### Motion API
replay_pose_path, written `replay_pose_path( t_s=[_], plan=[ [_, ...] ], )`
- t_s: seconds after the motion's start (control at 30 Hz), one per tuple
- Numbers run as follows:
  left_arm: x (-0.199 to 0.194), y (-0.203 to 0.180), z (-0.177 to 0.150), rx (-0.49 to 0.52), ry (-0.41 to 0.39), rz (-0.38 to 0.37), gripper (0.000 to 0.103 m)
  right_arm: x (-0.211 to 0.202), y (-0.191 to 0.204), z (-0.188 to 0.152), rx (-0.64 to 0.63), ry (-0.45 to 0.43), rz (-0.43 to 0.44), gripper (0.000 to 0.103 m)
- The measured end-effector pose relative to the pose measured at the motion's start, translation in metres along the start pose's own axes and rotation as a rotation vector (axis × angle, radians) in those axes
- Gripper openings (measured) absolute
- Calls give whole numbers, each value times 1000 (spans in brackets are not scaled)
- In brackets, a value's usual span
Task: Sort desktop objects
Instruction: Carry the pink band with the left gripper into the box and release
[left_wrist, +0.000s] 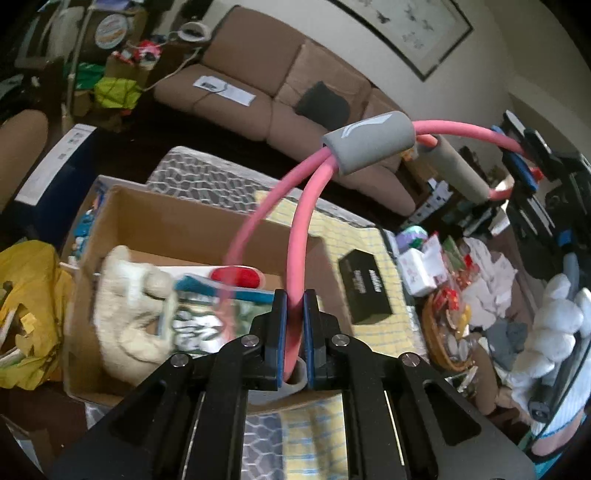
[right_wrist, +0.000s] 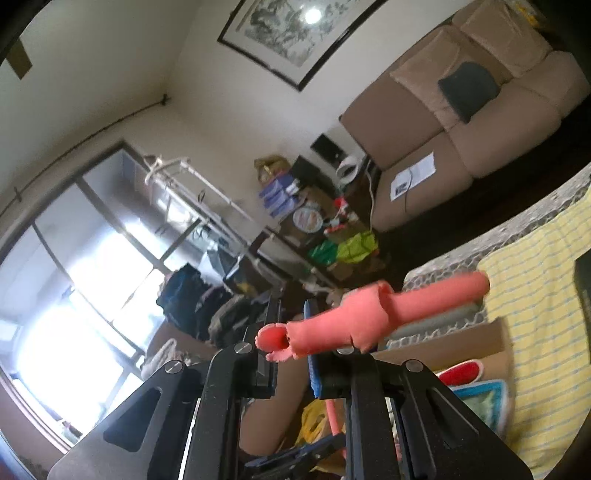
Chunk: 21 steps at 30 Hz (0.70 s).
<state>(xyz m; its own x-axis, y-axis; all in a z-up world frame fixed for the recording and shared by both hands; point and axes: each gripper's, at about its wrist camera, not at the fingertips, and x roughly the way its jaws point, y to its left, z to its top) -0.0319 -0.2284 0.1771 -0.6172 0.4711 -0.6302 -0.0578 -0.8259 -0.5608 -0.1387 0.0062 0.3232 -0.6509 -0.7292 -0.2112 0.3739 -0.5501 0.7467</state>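
Observation:
A pink elastic tube (left_wrist: 295, 236) with two grey foam handles (left_wrist: 369, 142) stretches in the air between my two grippers. My left gripper (left_wrist: 294, 299) is shut on one part of the tube, above an open cardboard box (left_wrist: 177, 221). The box holds a white glove-like thing (left_wrist: 125, 314), printed packets and a red item (left_wrist: 234, 277). My right gripper (left_wrist: 517, 162) grips the tube's far end at the upper right. In the right wrist view the torn pink tube end (right_wrist: 332, 325) lies across the right gripper (right_wrist: 291, 317), whose jaws stand close together.
A black box (left_wrist: 365, 291) lies on the yellow checked cloth (left_wrist: 354, 236) right of the cardboard box. A wicker basket (left_wrist: 447, 332) and piled small items crowd the right side. A yellow bag (left_wrist: 26, 295) sits at the left. A brown sofa (left_wrist: 258, 85) stands behind.

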Motion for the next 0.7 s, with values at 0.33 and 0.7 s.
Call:
replay_pose_path(
  t_s=[0.33,0.7],
  plan=[
    [-4,71,12,-34,-4,77,8,73,-57,-54,92,94,-36,13],
    [41,85,-2,-7,110,143,8,104,-146,-108,210,172,-165,14]
  ],
)
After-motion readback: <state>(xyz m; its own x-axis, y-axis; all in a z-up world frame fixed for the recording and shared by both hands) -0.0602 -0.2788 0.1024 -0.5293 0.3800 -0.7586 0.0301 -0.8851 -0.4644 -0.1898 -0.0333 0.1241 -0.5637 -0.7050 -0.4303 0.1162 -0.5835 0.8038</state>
